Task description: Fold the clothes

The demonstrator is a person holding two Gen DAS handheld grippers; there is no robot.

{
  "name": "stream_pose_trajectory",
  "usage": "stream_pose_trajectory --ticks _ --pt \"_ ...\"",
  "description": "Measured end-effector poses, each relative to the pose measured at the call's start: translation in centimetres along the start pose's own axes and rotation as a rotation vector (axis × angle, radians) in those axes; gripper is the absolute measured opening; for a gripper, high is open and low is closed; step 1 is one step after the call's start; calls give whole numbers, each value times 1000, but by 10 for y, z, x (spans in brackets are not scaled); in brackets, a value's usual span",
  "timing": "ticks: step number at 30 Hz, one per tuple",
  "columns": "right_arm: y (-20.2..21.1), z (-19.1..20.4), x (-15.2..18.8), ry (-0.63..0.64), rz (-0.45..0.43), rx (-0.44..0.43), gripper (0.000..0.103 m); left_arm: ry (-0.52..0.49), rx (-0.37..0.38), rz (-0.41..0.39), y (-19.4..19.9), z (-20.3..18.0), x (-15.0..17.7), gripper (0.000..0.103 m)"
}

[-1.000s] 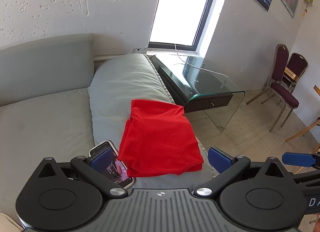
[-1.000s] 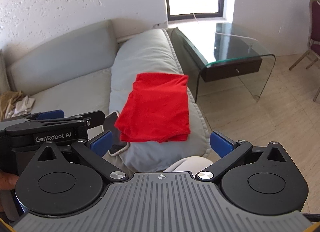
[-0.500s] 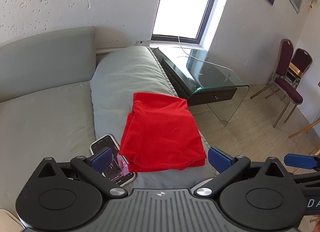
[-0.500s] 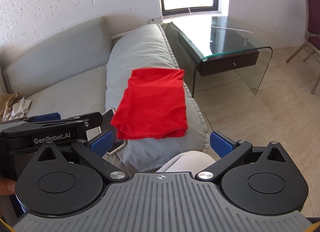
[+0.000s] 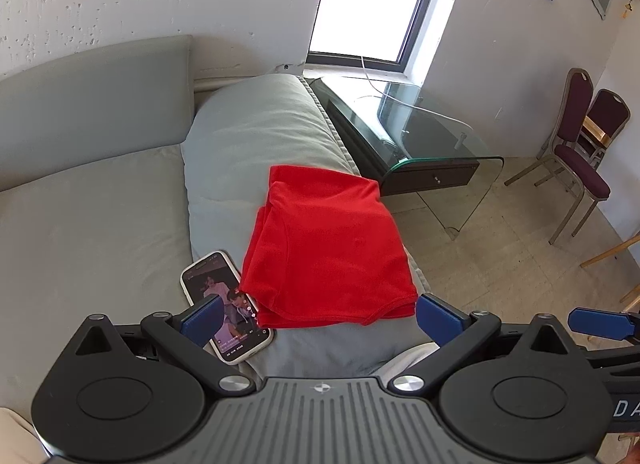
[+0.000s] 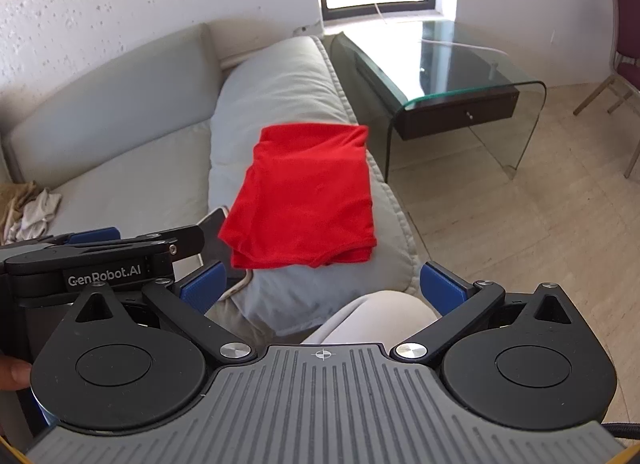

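Folded red garment (image 5: 326, 248) lying on the grey sofa armrest (image 5: 256, 136), phone (image 5: 226, 304) touching its left edge, left tongs (image 5: 318, 318) and right tongs (image 6: 322, 284) both hovering spread — gripping nothing.

Grey sofa (image 5: 100, 224), folded red garment (image 5: 324, 248), phone (image 5: 224, 300)

A phone (image 5: 226, 304) lies screen-up on the grey sofa (image 5: 92, 224) near its front edge. A glass side table (image 6: 452, 76) stands beside the sofa's arm, with two maroon chairs (image 5: 580, 152) beyond.
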State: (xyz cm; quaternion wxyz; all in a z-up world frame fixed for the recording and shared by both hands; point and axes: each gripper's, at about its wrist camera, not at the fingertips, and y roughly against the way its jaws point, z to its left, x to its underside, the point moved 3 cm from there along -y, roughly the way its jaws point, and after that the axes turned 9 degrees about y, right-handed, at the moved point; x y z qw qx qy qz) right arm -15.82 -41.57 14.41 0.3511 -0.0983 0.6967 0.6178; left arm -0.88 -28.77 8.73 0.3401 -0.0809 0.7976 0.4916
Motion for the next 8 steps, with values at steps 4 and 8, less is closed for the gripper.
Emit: stream_pose_trajectory --ticks 4,8 --pt "-1 -1 1 -7 2 -2 102 3 2 0 0 -1 1 102" --pt "-2 -2 3 -13 2 -1 102 8 5 -3 -1 -1 2 102"
